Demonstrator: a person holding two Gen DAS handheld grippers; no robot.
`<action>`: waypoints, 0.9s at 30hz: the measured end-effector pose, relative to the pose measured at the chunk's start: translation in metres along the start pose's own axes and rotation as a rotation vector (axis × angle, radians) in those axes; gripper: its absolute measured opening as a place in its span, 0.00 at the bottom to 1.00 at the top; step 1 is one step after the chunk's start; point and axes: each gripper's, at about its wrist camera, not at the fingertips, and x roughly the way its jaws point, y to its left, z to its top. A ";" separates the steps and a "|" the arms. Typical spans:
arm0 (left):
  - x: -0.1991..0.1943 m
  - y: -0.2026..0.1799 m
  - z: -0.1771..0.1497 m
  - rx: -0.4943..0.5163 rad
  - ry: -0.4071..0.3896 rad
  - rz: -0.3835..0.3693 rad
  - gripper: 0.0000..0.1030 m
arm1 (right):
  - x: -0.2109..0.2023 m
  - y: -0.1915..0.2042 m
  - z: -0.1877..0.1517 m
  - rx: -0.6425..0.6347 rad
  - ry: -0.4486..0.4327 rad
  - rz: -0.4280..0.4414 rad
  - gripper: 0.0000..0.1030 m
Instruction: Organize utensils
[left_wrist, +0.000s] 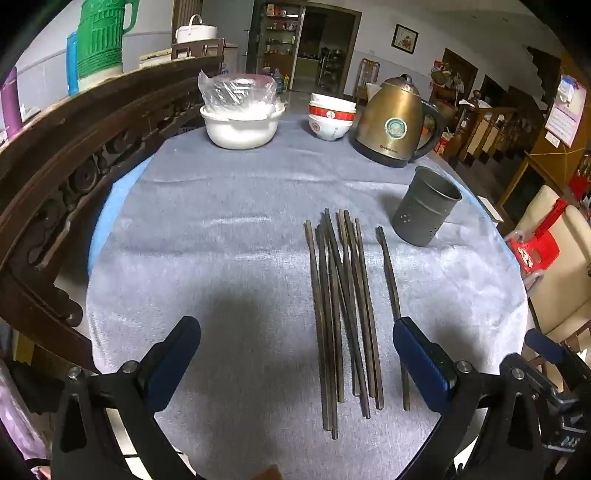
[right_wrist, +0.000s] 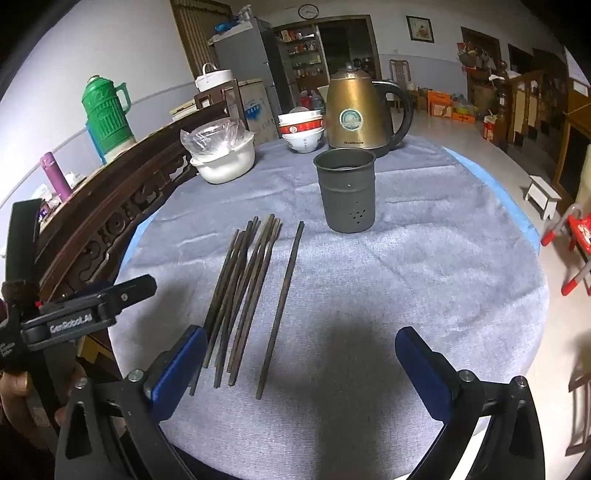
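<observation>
Two grippers hover above a round table covered by a grey cloth (left_wrist: 229, 236), both with jaws spread wide and nothing between the blue pads. Left gripper (left_wrist: 295, 354): its right-hand pad sits over the near part of a single chopstick (left_wrist: 390, 273) that lies apart from the main bundle. Right gripper (right_wrist: 301, 363): its left-hand pad overlaps the near ends of the chopstick bundle (right_wrist: 242, 291), with the lone chopstick (right_wrist: 282, 304) lying inside the open span.

Landmark: the grey perforated metal utensil holder (right_wrist: 345, 190), standing upright and uncovered. The chopsticks lie flat on the cloth nearer the cameras than the holder and to its left, their far tips close to its base but not touching it; several sticks in the bundle cross one another. Behind the holder stands a brass-coloured electric kettle (right_wrist: 356, 112); to the kettle's left, stacked red-and-white bowls (right_wrist: 301, 129), then a white pot (right_wrist: 227, 160) holding plastic-wrapped bowls.

Bare cloth extends right of the holder to the table's curved edge, where a blue underlayer (right_wrist: 495, 184) shows. A carved dark wooden chair back (left_wrist: 74, 155) borders the table's left edge, near the bundle's side.
</observation>
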 end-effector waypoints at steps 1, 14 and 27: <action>-0.003 0.002 0.000 -0.001 0.000 0.003 1.00 | 0.001 0.001 0.000 0.003 0.000 0.006 1.00; 0.017 0.003 -0.007 0.000 0.045 -0.002 1.00 | 0.016 -0.006 -0.003 0.046 0.046 0.031 1.00; 0.035 0.008 0.007 -0.015 0.069 0.002 1.00 | 0.052 -0.014 0.014 0.062 0.076 0.058 1.00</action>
